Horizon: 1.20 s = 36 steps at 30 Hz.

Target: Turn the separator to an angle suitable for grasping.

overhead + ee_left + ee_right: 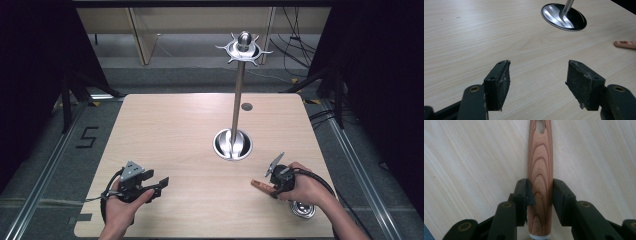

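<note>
A utensil with a wooden handle (260, 186) and a shiny metal bowl (303, 209) lies low near the table's front right. My right gripper (274, 188) is shut on the handle (540, 165), which runs straight out between the jaws and has a hole near its far tip. At the front left, my left gripper (159, 184) is open with nothing between its pads (499, 82). A metal stand rises from a round base (232, 144) at the table's middle, with a thin pole (238, 95) and a ring of hooks (243, 48) on top. The base (563, 17) and the handle tip (625, 44) appear far off in the left gripper view.
The light wooden table (175, 130) has a small grey disc (246, 106) set near its far edge. Dark curtains flank both sides. Floor rails (45, 175) run beside the table, and cables (295, 45) lie on the floor beyond it.
</note>
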Tool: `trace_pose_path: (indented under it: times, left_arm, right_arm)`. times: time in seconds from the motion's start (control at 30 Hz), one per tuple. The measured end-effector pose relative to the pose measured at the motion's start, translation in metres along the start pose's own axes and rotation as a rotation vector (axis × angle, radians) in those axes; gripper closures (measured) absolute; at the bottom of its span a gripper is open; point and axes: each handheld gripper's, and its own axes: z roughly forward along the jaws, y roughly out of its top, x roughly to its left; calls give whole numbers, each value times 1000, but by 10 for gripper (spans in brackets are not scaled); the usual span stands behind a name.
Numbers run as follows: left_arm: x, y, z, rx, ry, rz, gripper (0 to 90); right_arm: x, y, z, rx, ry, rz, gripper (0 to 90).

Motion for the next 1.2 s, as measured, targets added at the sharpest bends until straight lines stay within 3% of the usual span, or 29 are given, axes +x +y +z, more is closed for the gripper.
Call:
trace_pose_path:
  times: [0.07,0.17,0.43,0.5,0.7,0.73,0.8,0.83,0.87,0.9,0.93,1.0,1.03,1.1,1.17,1.2]
  left_arm:
    - [0,0,0,0,-2,-7,346]
    - [0,0,0,1,-1,-7,346]
    - [0,0,0,0,0,-7,346]
    - [1,0,-1,3,-6,3,346]
    - [0,0,-1,-1,-2,0,346]
    - [0,0,-1,-2,-1,0,346]
    - [0,0,-1,-1,0,-2,346]
    - [0,0,-1,-5,-2,-13,346]
    - [0,0,-1,-9,-3,-13,346]
    - [0,0,-1,-9,-3,-13,346]
    - [0,0,-1,-7,-2,-12,346]
    - [0,0,-2,-7,0,-12,346]
    - [0,0,-2,-9,-1,-12,346]
    - [0,1,-2,-10,-2,-13,346]
    - [0,1,-2,-11,-1,-11,346]
    - [0,1,-2,-11,-2,-12,346]
  right_arm:
    - [1,0,0,17,7,5,678]
    - [1,0,1,5,2,-21,681]
    - [3,-2,-1,-2,-11,-36,685]
    - [3,-2,-2,-12,-6,-21,685]
    - [-2,-11,-24,-154,-36,-9,686]
    - [-2,-11,-24,-154,-36,-9,686]
    - [-5,-18,-31,-243,-33,3,687]
    - [-4,-20,-34,-280,-23,51,687]
    - [-5,-24,-37,-312,-2,64,687]
    - [-5,-24,-37,-312,-2,64,687]
    - [-7,-29,-40,-387,-3,72,687]
    - [-7,-31,-43,-411,-20,80,688]
    - [-10,-35,-46,-476,-39,68,688]
    - [-9,-38,-51,-504,-30,110,688]
    - [-12,-40,-54,-533,-39,98,688]
    - [-12,-42,-57,-579,-43,130,688]
